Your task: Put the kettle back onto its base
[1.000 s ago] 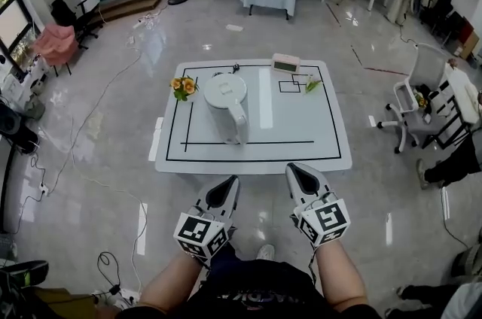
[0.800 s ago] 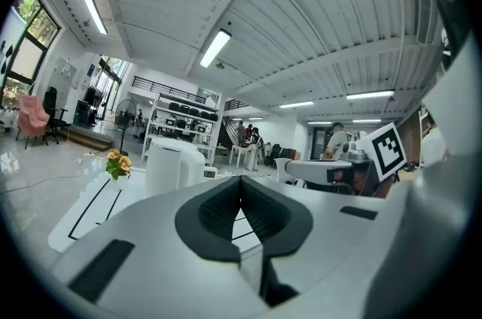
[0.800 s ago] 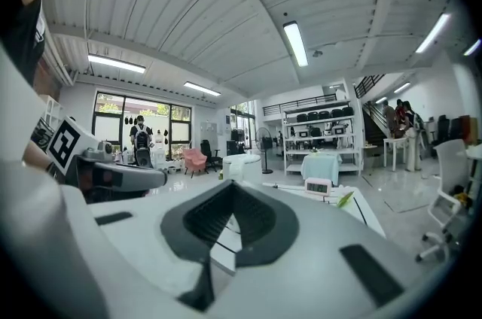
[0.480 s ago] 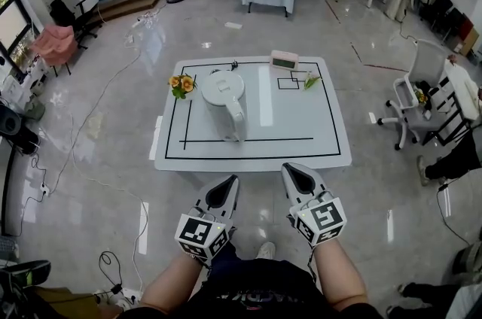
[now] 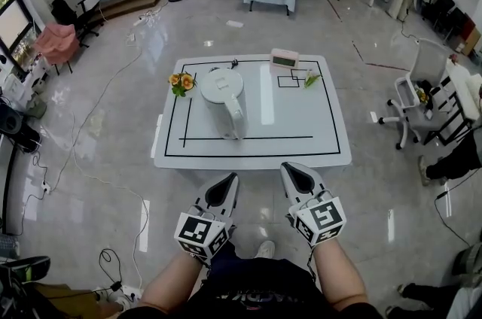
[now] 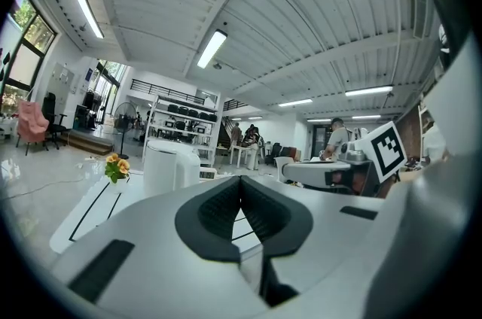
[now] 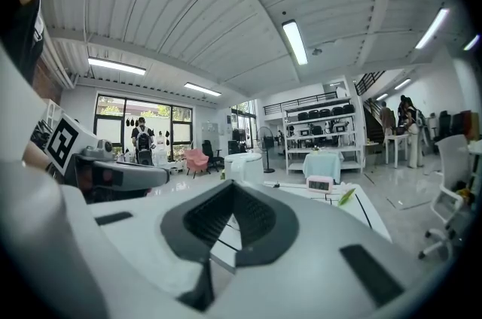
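flowers [image 5: 181, 83] just left of kettle [image 5: 224, 101]. kettle upright on desk [image 5: 301, 137], long axis vertical, handle facing the person, probably for an easy grab; its base not made out. clock [image 5: 285, 60] behind-right of kettle. left tool [image 5: 223, 191] and right tool [image 5: 300, 176] clenched, empty, well short of kettle, apparently idle.

The kettle [image 5: 224, 101] was white, the bench [image 5: 331, 144] white with black ruled rectangles. The flowers [image 5: 181, 83] were orange-yellow (leaves green), the clock [image 5: 284, 59] pink. The left hand-held gripper [image 5: 226, 180] and right hand-held gripper [image 5: 297, 168] were pale grey, with black pads and black-and-white square-patterned cubes.
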The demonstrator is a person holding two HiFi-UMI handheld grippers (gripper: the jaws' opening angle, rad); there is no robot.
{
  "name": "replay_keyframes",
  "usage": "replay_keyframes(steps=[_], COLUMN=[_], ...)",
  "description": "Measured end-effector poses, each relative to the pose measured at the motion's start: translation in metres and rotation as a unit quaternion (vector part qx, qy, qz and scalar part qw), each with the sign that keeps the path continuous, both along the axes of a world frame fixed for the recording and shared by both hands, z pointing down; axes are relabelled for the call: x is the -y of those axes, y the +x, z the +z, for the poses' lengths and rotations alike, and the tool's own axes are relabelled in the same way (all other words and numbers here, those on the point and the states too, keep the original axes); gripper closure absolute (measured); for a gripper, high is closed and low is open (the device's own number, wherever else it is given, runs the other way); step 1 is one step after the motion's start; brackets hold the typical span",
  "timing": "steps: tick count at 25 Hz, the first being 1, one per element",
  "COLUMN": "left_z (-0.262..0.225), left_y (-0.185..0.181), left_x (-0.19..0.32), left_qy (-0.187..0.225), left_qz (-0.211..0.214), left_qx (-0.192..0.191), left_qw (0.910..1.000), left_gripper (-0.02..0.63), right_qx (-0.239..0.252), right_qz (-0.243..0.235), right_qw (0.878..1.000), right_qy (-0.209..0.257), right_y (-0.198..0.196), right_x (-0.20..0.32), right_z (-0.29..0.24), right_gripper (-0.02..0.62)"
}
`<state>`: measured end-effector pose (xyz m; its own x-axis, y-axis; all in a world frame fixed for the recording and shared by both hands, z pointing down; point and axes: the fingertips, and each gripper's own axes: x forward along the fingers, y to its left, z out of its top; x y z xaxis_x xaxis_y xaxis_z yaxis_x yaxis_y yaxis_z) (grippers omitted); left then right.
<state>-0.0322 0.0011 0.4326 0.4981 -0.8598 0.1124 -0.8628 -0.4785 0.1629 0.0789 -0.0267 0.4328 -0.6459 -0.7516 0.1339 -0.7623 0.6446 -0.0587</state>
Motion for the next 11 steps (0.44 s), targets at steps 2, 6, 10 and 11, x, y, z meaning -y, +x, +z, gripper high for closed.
replay_keyframes(steps=[2,6,10,11], left_z=[-0.0001,0.0001,-0.0017,-0.0023], left_y=[0.0021,0.0045,0.0085,0.0099], left_x=[-0.0005,-0.0029,-0.0061,-0.0067], left_qy=[0.000,0.001,0.003,0.003], left_qz=[-0.002,-0.004,-0.005,-0.006], left_qx=[0.000,0.002,0.004,0.005], left_qw=[1.0000,1.0000,1.0000,1.0000], left_gripper=[0.601,0.601,0.601,0.601], right_qx=[0.000,0.001,0.003,0.003], right_qz=[-0.002,-0.006,-0.008,-0.009], right_qw=[1.000,1.000,1.000,1.000], right_qy=[-0.001,0.000,0.001,0.001], right_y=[0.0015,0.0030,0.0060,0.0072], right_x=[0.0004,-0.0010,-0.0038,-0.0043], right_z=[0.0000,0.0002,-0.0011,-0.0014], right_gripper=[0.594,0.594,0.594,0.594])
